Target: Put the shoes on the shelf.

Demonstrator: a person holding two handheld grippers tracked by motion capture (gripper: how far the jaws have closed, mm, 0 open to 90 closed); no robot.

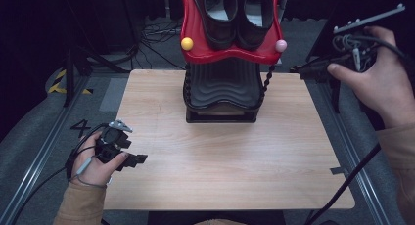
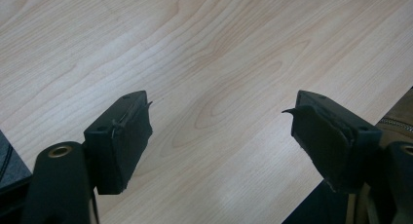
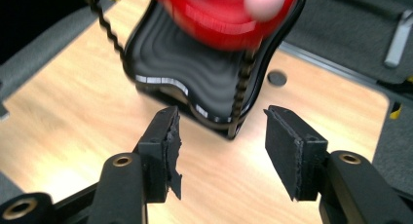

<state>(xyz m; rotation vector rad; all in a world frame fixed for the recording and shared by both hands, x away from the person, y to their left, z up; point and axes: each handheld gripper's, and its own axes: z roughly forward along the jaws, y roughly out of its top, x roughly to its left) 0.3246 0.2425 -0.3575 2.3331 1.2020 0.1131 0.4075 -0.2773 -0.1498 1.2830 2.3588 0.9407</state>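
Both my grippers are empty right now, so nothing is in hand yet. My left gripper [image 1: 139, 159] sits low by the table's [image 1: 220, 161] near-left corner, and its own view shows the jaws spread wide over bare wood, gripping nothing. My right gripper [image 1: 298, 68] is up off the table's far-right corner, hand raised, and its own view has the jaws parted too, aimed at the rack [image 3: 195, 83] from the side. That rack [image 1: 222, 95] stands at the middle of the far edge: a black ribbed lower shelf that looks empty, twisted black posts, and a red upper shelf [image 1: 230, 51] with a yellow ball [image 1: 187, 43] and a pink ball [image 1: 280, 45] on its front corners. A pair of black shoes [image 1: 237, 12] sits side by side on that red shelf, openings up. So as I read it, the work with the shoes hasn't started: they are on top and untouched, the bottom tier is open, and neither gripper is near them. What's left is the whole job: bring the right gripper in, take a shoe, and move it.
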